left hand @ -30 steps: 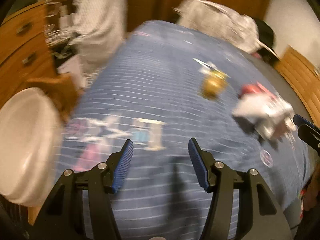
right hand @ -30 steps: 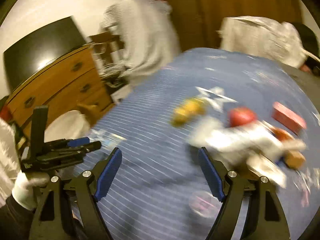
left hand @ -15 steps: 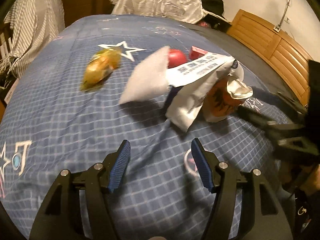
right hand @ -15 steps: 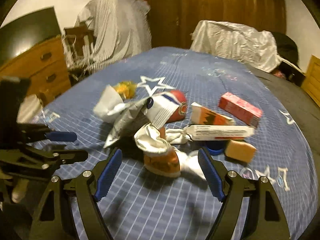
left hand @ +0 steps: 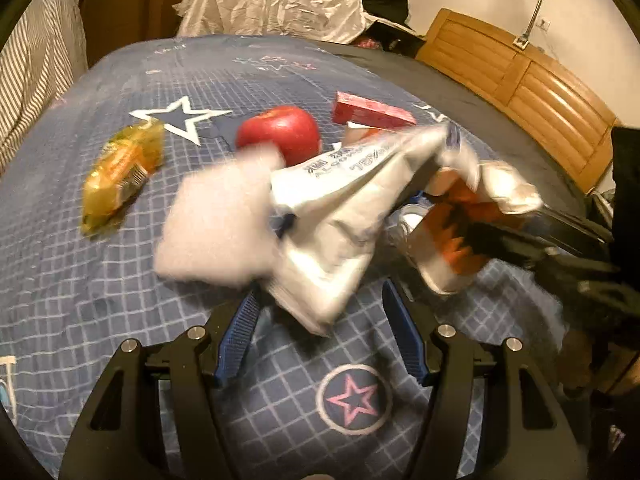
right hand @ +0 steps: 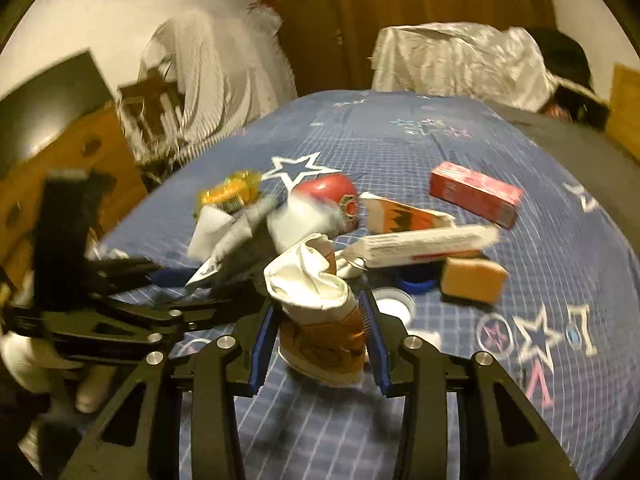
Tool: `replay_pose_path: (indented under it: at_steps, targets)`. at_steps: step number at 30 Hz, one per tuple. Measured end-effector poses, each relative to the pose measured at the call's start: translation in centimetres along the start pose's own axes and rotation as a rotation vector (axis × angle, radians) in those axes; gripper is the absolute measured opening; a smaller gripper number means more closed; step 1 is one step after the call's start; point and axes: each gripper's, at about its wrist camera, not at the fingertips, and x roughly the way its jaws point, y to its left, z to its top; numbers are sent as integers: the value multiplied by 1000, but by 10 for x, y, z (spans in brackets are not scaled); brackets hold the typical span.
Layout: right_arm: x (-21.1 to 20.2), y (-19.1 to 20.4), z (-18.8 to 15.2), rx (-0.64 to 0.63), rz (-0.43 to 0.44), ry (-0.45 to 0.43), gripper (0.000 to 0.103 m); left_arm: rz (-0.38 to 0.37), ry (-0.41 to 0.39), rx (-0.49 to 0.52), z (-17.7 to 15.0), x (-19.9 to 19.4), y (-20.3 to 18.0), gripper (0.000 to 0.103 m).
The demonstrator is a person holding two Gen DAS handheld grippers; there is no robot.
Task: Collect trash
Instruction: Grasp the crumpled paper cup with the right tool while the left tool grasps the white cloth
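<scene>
On the blue checked bedspread with stars (left hand: 120, 280) the trash lies in one heap. From the left: a yellow crinkled snack wrapper (left hand: 120, 168), a blurred white tissue (left hand: 216, 224), then a white crumpled foil pouch with blue print (left hand: 340, 216). The left claw (left hand: 320, 344) is spread wide, the pouch's lower end between its blue pads. The crushed orange and white paper cup (right hand: 320, 320) stands between the right claw (right hand: 320, 344) pads; whether they press it, I cannot tell.
</scene>
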Motion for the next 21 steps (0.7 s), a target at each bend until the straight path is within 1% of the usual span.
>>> replay_pose_path:
  at_steps: [3,8,10,12,15,18,21]
  targets:
    - [-19,-10,-11,29,15,10,42,-12,9,-32,-6,-1,10,61]
    - [-40,-19,-35,51,27,16,42,30,4,-111,-19,-14,34,61]
    - [-47,-21,-42,67,19,10,42,50,6,-120,-22,-16,36,61]
    - [-54,-25,-47,86,15,7,42,57,14,-102,-25,-17,31,61]
    - [-61,-35,-55,122,18,14,42,39,28,-37,-24,-12,11,61]
    - [-67,-44,-58,149,18,11,42,13,37,12,-17,-3,-3,61]
    - [-76,-48,-63,162,13,4,42,-2,65,48,-8,13,-15,61]
